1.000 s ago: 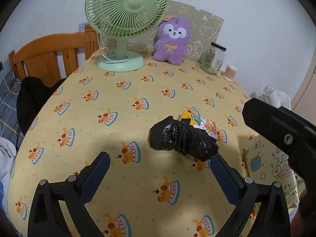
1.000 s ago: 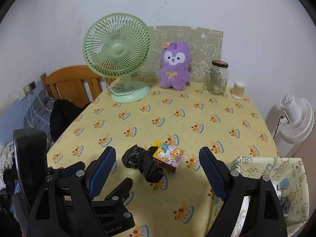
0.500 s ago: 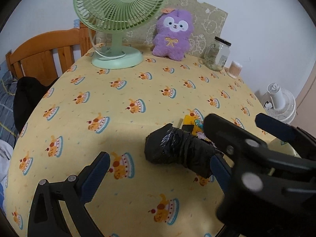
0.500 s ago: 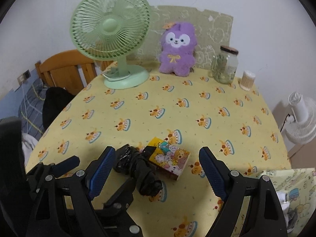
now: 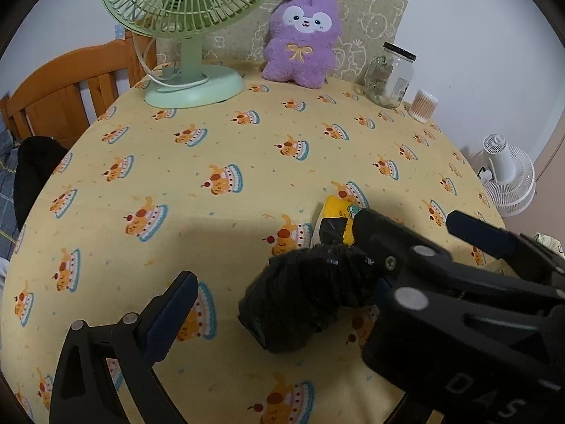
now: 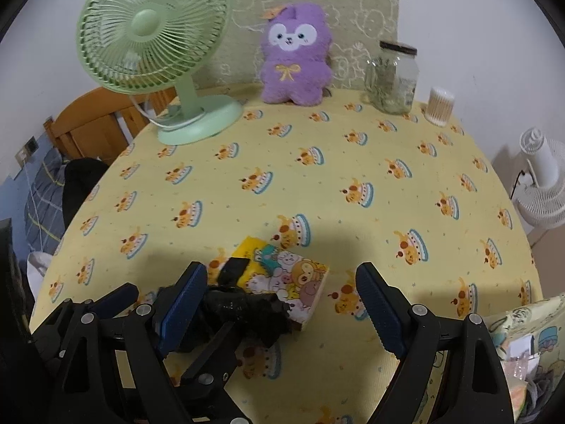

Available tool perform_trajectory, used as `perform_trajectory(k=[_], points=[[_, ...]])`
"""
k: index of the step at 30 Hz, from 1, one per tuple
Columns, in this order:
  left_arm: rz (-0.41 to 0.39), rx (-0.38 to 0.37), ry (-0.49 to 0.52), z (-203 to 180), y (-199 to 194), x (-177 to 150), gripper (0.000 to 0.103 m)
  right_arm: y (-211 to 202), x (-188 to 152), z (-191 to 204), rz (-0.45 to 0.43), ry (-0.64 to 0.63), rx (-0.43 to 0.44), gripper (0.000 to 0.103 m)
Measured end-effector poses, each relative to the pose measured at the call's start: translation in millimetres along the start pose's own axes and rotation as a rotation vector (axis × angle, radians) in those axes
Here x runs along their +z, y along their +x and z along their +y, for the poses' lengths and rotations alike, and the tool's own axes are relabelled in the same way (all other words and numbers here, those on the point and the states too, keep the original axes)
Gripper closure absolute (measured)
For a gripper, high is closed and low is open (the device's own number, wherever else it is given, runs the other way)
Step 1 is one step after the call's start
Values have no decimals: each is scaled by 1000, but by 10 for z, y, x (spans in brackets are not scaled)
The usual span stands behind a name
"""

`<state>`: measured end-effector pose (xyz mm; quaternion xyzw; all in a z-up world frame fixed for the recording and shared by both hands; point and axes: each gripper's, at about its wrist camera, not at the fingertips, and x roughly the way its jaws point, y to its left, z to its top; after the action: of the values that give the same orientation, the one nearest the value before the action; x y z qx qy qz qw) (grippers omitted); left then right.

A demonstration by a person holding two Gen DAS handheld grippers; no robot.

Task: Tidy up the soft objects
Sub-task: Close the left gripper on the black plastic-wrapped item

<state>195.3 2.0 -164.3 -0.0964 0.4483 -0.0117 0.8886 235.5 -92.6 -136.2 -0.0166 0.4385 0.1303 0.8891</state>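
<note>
A black crumpled plastic bundle lies on the yellow cake-print tablecloth, touching a yellow cartoon tissue pack behind it. My left gripper is open around the bundle; its left finger stands clear of it, and its right finger is hidden behind the right gripper's body. My right gripper is open, with the tissue pack and one end of the bundle between its fingers and neither pad pressing on them. A purple plush toy sits upright at the table's far edge.
A green desk fan stands at the back left. A glass jar and a cotton-swab tub are at the back right. A wooden chair is on the left, a white floor fan on the right, and a patterned bag at the near right.
Both grippers have come down and closer to the black bundle and tissue pack. The right gripper has moved into the left wrist view and now hides the left gripper's right finger.
</note>
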Motion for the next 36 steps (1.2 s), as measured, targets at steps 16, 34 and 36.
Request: perform_trajectory(k=[16, 34, 36], points=[[38, -41, 21, -53, 195, 39, 1, 222, -13, -161, 52, 71, 40, 15], [39, -82, -67, 256, 128, 90, 79, 271, 97, -124, 38, 77, 56, 15], [32, -68, -49, 218, 107, 74, 81, 287, 95, -118, 39, 74, 55, 15]])
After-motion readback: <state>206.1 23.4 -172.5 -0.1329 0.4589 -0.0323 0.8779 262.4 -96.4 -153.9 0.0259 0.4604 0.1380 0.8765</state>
